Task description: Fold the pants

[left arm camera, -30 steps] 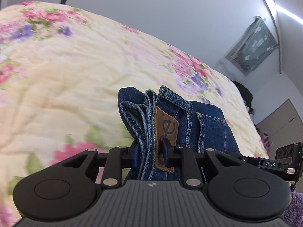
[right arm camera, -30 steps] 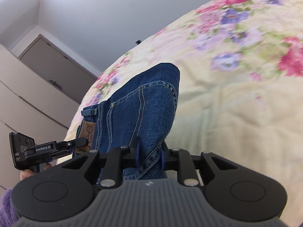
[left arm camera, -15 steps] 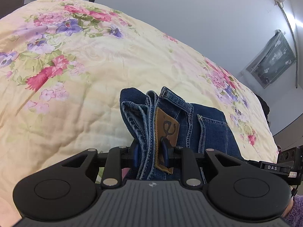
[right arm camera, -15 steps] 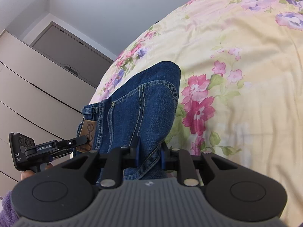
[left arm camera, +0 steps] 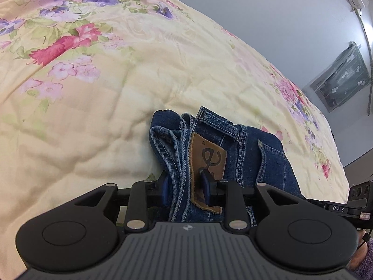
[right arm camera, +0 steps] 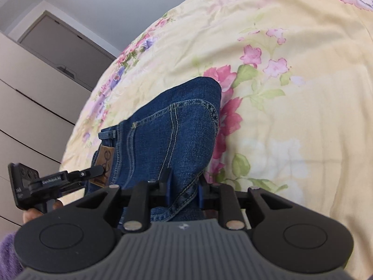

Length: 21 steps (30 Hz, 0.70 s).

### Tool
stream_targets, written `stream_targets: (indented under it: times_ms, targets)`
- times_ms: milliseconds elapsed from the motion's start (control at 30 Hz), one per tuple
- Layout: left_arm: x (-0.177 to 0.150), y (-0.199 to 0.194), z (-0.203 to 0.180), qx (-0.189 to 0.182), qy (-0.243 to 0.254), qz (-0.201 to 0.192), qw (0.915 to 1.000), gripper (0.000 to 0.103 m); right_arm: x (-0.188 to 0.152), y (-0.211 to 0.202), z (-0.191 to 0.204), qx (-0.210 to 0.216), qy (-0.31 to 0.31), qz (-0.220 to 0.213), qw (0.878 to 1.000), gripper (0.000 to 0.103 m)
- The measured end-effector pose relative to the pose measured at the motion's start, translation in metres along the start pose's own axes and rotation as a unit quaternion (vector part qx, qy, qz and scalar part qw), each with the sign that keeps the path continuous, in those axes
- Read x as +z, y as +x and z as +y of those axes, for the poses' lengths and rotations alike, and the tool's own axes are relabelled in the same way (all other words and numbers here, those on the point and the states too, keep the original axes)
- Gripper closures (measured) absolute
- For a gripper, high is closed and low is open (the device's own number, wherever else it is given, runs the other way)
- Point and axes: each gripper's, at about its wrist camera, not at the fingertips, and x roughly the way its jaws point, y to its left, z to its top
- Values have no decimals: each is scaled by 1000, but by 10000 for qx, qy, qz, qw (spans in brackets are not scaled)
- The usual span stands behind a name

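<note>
Both grippers have dropped toward the floral bed; my left gripper and right gripper clench the folded jeans. I'd lower them level.

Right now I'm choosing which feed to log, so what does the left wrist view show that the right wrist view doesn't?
Only the left wrist view shows the stacked denim edges beside the leather patch and a covered window. Only the right wrist view shows the folded end of the jeans and the cabinet doors. Both show the jeans over the floral bedspread, with the left hand-held gripper and right hand-held gripper each clamped on denim.
</note>
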Motion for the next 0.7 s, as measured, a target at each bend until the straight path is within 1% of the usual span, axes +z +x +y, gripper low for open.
stream_targets:
  times_ms: [67,233,300,333,433,500,567,633,667,700]
  targets:
    - [-1,3,1,67,-96,28,9999,67,-2,5,0,-156,-69,57,9998,84]
    - [-1,-4,-10,388,-21,47,9992,59,0,6,5,-381,-140,117,9991,83]
    - [-2,-12,-16,572,18,19,9984,57,3,8,11,-518,-226,112,9983,79]
    - [-4,-16,-20,664,112,17,9977,57,3,6,15,-615,-288,97,9976,76]
    - [-12,-29,-33,979,486,70,9940,57,-3,1,31,-924,-766,99,9927,67]
    - [-18,-40,-42,1027,662,14,9925,57,-9,-5,39,-1078,-1016,122,9889,58]
    - [-24,-52,-51,1037,785,-95,9915,57,-16,-14,43,-1141,-1119,135,9871,54]
    - [-31,-63,-61,1149,980,-307,9881,57,-24,-24,45,-1191,-1180,95,9858,52]
    - [-35,-67,-66,1194,1080,-386,9862,57,-28,-30,47,-1259,-1263,19,9840,52]
    - [-39,-70,-71,1240,1200,-466,9839,57,-35,-38,52,-1403,-1445,-143,9794,52]
